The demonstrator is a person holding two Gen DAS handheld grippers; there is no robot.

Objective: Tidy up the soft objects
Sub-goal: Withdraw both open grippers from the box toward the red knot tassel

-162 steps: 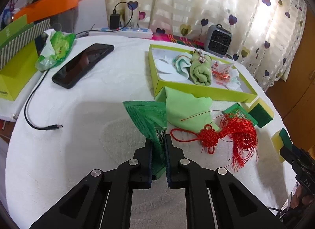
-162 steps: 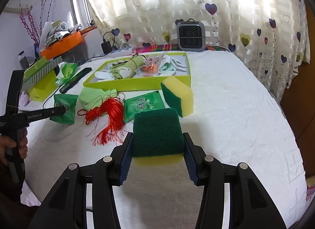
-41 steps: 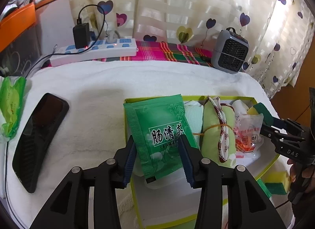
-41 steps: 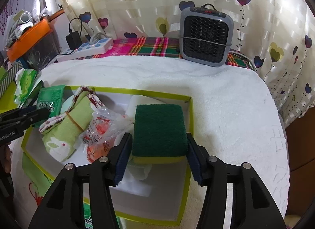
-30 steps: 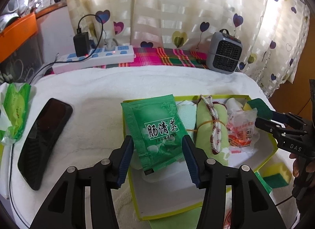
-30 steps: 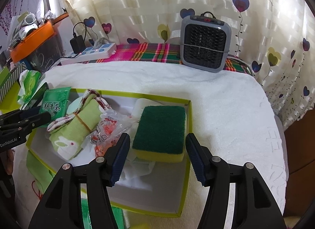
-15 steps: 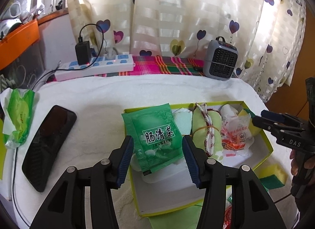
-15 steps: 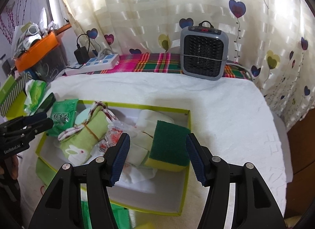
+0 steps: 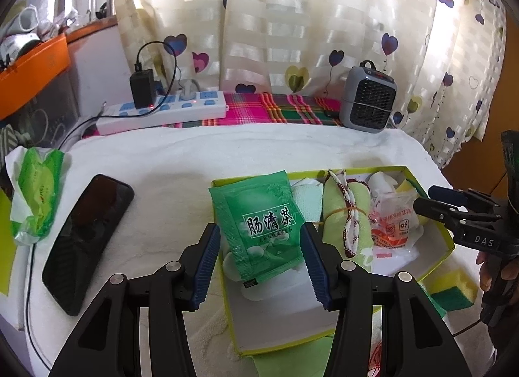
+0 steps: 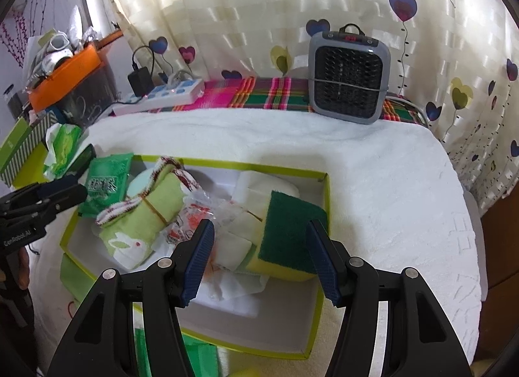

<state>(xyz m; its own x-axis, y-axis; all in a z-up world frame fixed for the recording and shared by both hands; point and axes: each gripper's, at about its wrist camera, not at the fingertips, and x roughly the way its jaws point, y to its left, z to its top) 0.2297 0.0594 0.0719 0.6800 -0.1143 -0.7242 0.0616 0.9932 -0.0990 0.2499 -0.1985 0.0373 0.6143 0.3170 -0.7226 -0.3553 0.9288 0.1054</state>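
A lime-green box [image 9: 434,257] holds a rolled green towel [image 9: 343,214], a clear packet with red print [image 9: 392,221] and white pads. The green tea packet [image 9: 262,224] lies at the box's left end, propped on its wall. My left gripper [image 9: 259,263] hangs open above it, pads clear of the packet. In the right wrist view, the green-and-yellow sponge [image 10: 288,237] leans tilted at the right end of the box [image 10: 246,164]. My right gripper [image 10: 259,260] is open over it and does not touch it. The left gripper [image 10: 55,192] shows by the tea packet [image 10: 103,182].
A black phone [image 9: 87,240] and a green tissue pack [image 9: 35,195] lie left of the box. A power strip [image 9: 162,114] and a grey heater [image 9: 369,104] stand at the back. Another sponge [image 9: 454,289] and a green cloth [image 9: 292,354] lie near the box's front.
Both grippers carried their loads to the box and opened. The tea packet and the sponge now lie inside, the sponge tipped onto its side. Both grippers have drawn back slightly.
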